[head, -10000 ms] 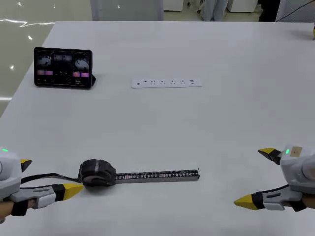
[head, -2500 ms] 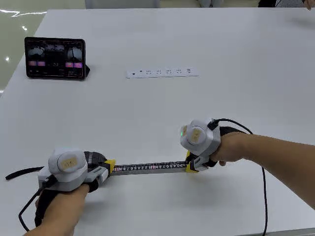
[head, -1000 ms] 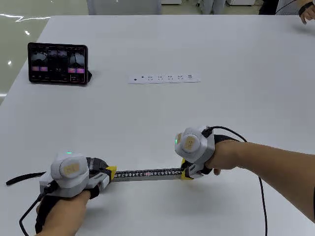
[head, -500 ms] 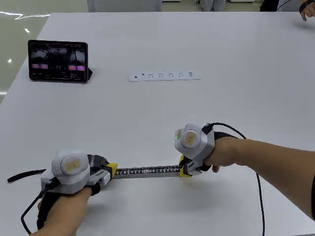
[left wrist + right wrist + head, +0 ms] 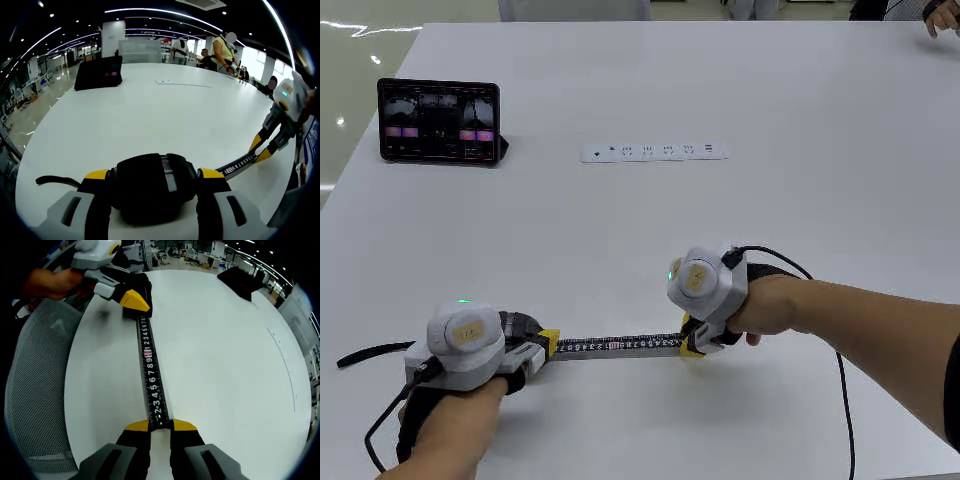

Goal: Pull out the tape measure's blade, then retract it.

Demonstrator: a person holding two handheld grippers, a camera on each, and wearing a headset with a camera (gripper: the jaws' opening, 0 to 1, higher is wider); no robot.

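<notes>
Item one, the white table (image 5: 800, 120), carries everything noted here, and all positions are given from the tape measure case (image 5: 150, 187), which sits on the table's near-left part. A mesh chair (image 5: 35, 390) stands off the table edge on the near side of the case, seen in the right gripper view. A dark tablet (image 5: 440, 122), propped upright with its screen lit, stands well beyond the case and slightly to its left. A white power strip (image 5: 654, 151) lies flat well beyond the case and to its right. The left hand-held gripper (image 5: 155, 175) is clenched on the case, one yellow tip pressed against each side of the black body. The right hand-held gripper (image 5: 161, 426) sits to the right of the case, well apart from it, with its jaws nearly together and grasping the free end of the blade (image 5: 151, 380). The blade is drawn out of the case and lies flat and straight along the table between the two grippers, scale uppermost; the figures read from 2 at the right jaws onward toward the case, with the 10 in red. A black wrist strap (image 5: 365, 353) trails on the table to the left of the case.
</notes>
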